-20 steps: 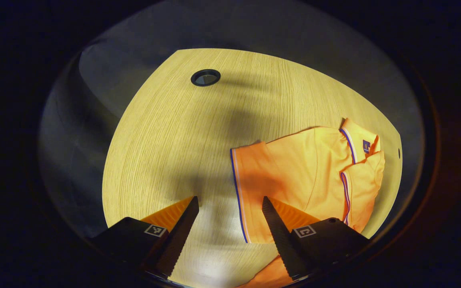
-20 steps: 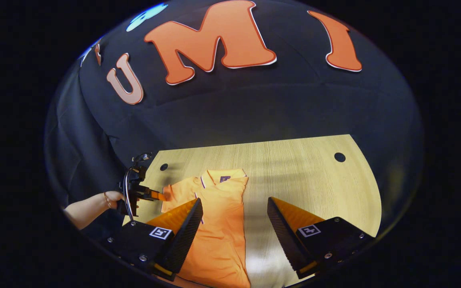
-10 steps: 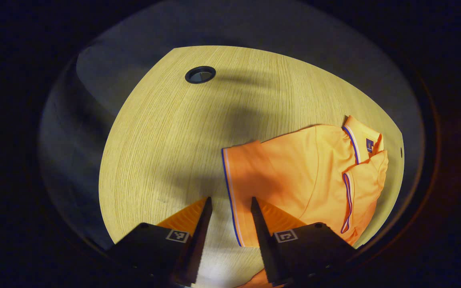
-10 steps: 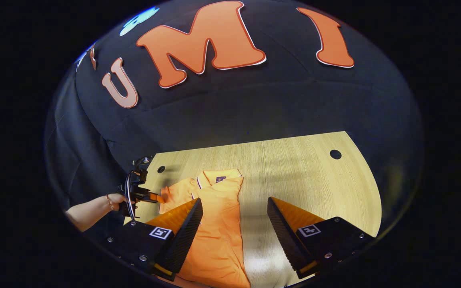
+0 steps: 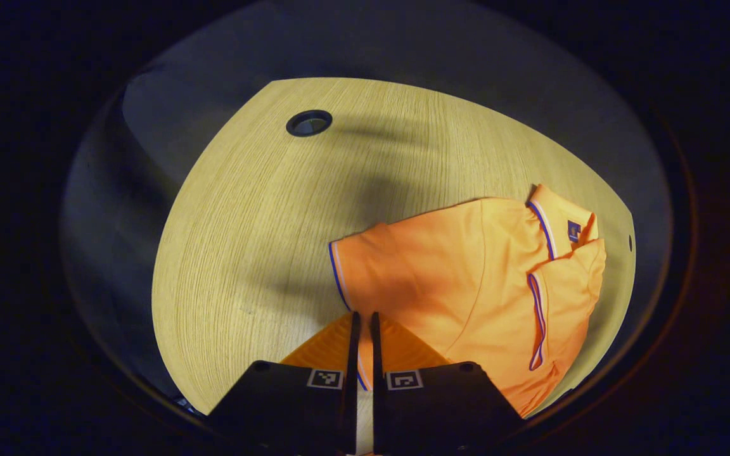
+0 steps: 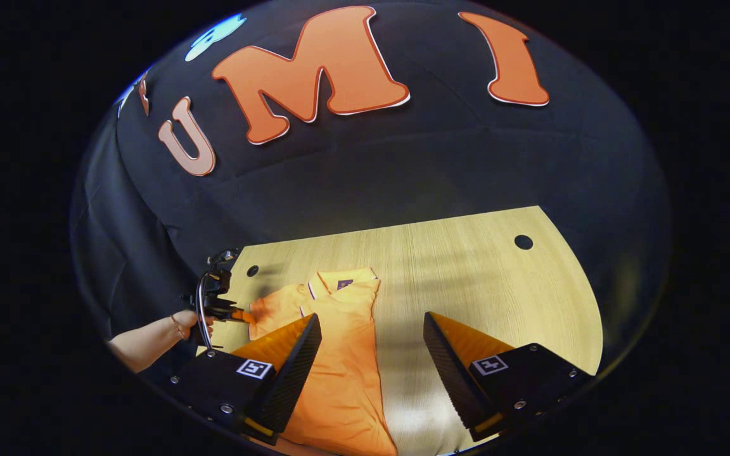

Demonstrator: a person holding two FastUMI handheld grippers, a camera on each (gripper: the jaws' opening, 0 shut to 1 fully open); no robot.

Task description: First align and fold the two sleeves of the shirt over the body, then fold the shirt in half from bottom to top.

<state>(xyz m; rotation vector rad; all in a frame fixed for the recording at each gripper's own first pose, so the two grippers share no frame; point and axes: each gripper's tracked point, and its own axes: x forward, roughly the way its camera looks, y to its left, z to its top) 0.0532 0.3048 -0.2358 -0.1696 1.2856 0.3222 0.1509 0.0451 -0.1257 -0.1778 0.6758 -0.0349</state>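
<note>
Right now the left gripper (image 5: 362, 326) has its jaws together on the striped cuff edge of the sleeve (image 5: 390, 269), pinching the fabric low at the sleeve's near corner. Sleeve looks slightly raised off the table (image 5: 263, 209), though the fisheye makes that hard to confirm. Beyond the sleeve the orange shirt (image 5: 498, 278) lies flat on the wooden table, collar (image 5: 558, 218) at the shirt's far end, other side already folded over the body. Past the shirt, a round cable hole (image 5: 308, 123) sits near the table's far edge.

In the right gripper view, the right gripper (image 6: 371, 342) hangs above the shirt's (image 6: 339, 373) lower half, jaws wide apart, touching nothing; one finger over the fabric, the other over bare table (image 6: 466, 278) beside the shirt. Farther off, left of the shirt's collar end, a hand (image 6: 191, 322) with forearm stretched level grips the left gripper (image 6: 238, 314), its tips at the sleeve edge.
</note>
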